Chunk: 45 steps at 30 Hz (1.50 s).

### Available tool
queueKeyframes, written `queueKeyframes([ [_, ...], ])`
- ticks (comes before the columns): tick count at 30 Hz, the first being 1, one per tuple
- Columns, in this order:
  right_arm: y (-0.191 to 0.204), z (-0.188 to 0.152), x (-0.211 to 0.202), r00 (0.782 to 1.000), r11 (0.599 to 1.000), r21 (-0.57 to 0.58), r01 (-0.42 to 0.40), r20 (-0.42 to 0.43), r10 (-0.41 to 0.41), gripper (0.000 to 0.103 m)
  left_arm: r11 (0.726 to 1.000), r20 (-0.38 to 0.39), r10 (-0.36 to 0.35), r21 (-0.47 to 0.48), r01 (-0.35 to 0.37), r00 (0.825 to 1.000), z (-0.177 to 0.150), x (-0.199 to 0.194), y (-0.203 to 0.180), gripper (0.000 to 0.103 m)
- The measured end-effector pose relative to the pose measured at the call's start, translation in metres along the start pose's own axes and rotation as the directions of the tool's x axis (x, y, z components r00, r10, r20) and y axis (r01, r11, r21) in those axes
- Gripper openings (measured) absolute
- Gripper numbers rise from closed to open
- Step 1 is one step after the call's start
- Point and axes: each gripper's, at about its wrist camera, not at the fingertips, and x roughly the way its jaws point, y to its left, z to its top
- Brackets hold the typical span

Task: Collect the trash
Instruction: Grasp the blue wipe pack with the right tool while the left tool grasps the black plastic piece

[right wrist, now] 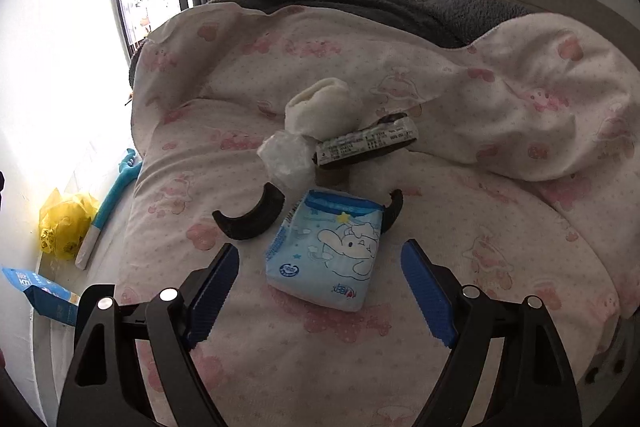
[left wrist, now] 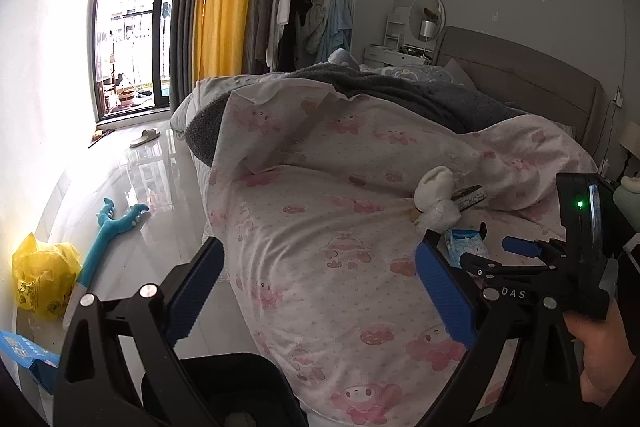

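A light blue tissue pack with a cartoon print lies on the pink-patterned duvet, just ahead of my open right gripper. Beyond it lie a black curved band, a crumpled clear plastic wad, a dark printed wrapper and a white sock. My left gripper is open and empty over the bed's corner. In the left wrist view the right gripper reaches toward the tissue pack, with the sock and wrapper behind.
A yellow plastic bag, a blue plush toy and a blue box lie on the glossy floor left of the bed. A slipper lies near the balcony door. A grey blanket covers the bed's far part.
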Motion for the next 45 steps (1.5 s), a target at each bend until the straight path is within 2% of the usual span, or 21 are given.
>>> queueKeyframes([
  [7,0.000,-0.003,0.022,0.999,1.000,-0.024,-0.004,-0.047,0.003,0.084,0.999,-0.018,-0.038,0.002,0.038,0.999,0.001,0.016,-0.015,0.098],
  [9,-0.004,-0.005,0.027,0.998,0.999,-0.026,-0.024,-0.062,0.022,0.067,0.999,-0.022,-0.049,0.005,0.049,0.999,0.002,0.022,-0.021,0.098],
  [12,-0.009,-0.004,0.025,0.996,0.998,-0.017,-0.067,-0.060,0.066,0.061,0.998,-0.032,-0.058,0.016,0.058,0.998,0.001,0.031,-0.029,0.098],
  [16,-0.015,-0.001,0.019,0.994,0.994,-0.033,-0.100,-0.043,0.098,0.060,0.998,-0.050,-0.065,0.020,0.066,0.997,-0.001,0.044,-0.036,0.098],
  [20,-0.026,0.004,0.015,0.985,0.986,-0.003,-0.168,-0.041,0.168,0.060,0.996,-0.062,-0.082,0.019,0.084,0.995,-0.001,0.055,-0.044,0.098],
  [26,-0.041,0.010,0.006,0.958,0.958,0.022,-0.285,-0.016,0.285,0.060,0.993,-0.063,-0.104,0.046,0.107,0.993,-0.002,0.071,-0.057,0.097],
  [28,-0.047,0.010,0.003,0.941,0.940,0.044,-0.338,-0.002,0.339,0.060,0.992,-0.059,-0.105,0.058,0.108,0.993,-0.002,0.075,-0.059,0.097],
  [30,-0.055,0.012,0.001,0.913,0.911,0.065,-0.407,0.020,0.407,0.060,0.994,-0.056,-0.093,0.056,0.096,0.994,-0.001,0.079,-0.060,0.097],
  [33,-0.060,0.015,-0.005,0.901,0.900,0.051,-0.434,0.051,0.431,0.060,0.995,-0.075,-0.087,0.045,0.091,0.993,-0.002,0.090,-0.061,0.093],
  [35,-0.064,0.016,-0.009,0.897,0.897,0.038,-0.440,0.067,0.437,0.060,0.993,-0.098,-0.107,0.041,0.112,0.989,-0.004,0.097,-0.063,0.085],
  [38,-0.069,0.019,-0.011,0.882,0.884,0.026,-0.467,0.079,0.464,0.060,0.987,-0.120,-0.141,0.057,0.148,0.983,-0.007,0.105,-0.072,0.084],
  [42,-0.074,0.020,-0.017,0.877,0.881,0.000,-0.473,0.093,0.471,0.060,0.978,-0.145,-0.195,0.049,0.204,0.970,-0.011,0.115,-0.081,0.080],
  [45,-0.078,0.021,-0.019,0.873,0.877,-0.011,-0.480,0.098,0.479,0.060,0.971,-0.167,-0.224,0.043,0.234,0.960,-0.015,0.125,-0.087,0.072],
])
